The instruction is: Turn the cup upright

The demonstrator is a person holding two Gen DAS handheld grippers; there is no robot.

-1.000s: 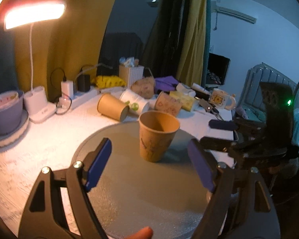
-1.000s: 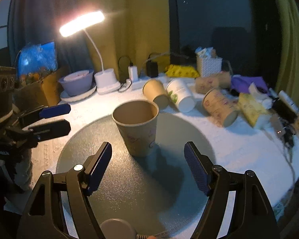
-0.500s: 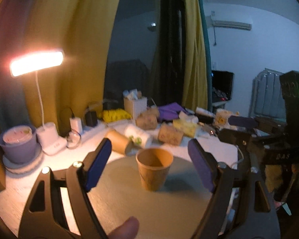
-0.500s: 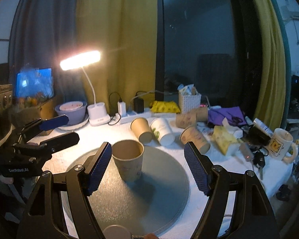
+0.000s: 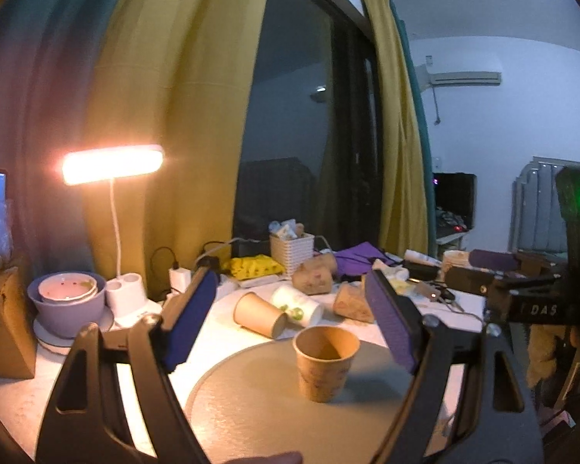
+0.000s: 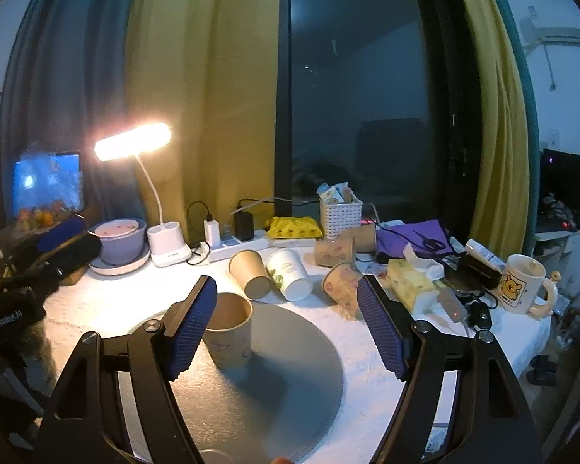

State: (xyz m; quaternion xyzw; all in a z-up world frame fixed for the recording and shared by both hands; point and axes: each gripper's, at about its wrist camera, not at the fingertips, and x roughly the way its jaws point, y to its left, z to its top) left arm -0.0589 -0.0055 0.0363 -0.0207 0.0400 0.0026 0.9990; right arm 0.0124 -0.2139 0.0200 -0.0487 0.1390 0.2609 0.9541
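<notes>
A brown paper cup (image 5: pixel 324 363) stands upright on the round grey mat (image 5: pixel 270 417); it also shows in the right wrist view (image 6: pixel 230 334), on the mat (image 6: pixel 290 379). My left gripper (image 5: pixel 290 323) is open and empty, held back above the mat's near side. My right gripper (image 6: pixel 286 326) is open and empty, also drawn back, with the cup behind its left finger. Each gripper shows at the edge of the other's view: the right one (image 5: pixel 495 270), the left one (image 6: pixel 63 239).
Several paper cups (image 6: pixel 251 276) lie on their sides behind the mat. A lit desk lamp (image 6: pixel 135 143), a purple bowl (image 6: pixel 120 237), a power strip (image 6: pixel 232 245), a white basket (image 6: pixel 340 216), a tissue box (image 6: pixel 410 284) and a mug (image 6: pixel 522 288) crowd the table's back and right.
Both grippers have pulled back and risen away from the upright cup, so it looks smaller and farther. The cup has not moved.
</notes>
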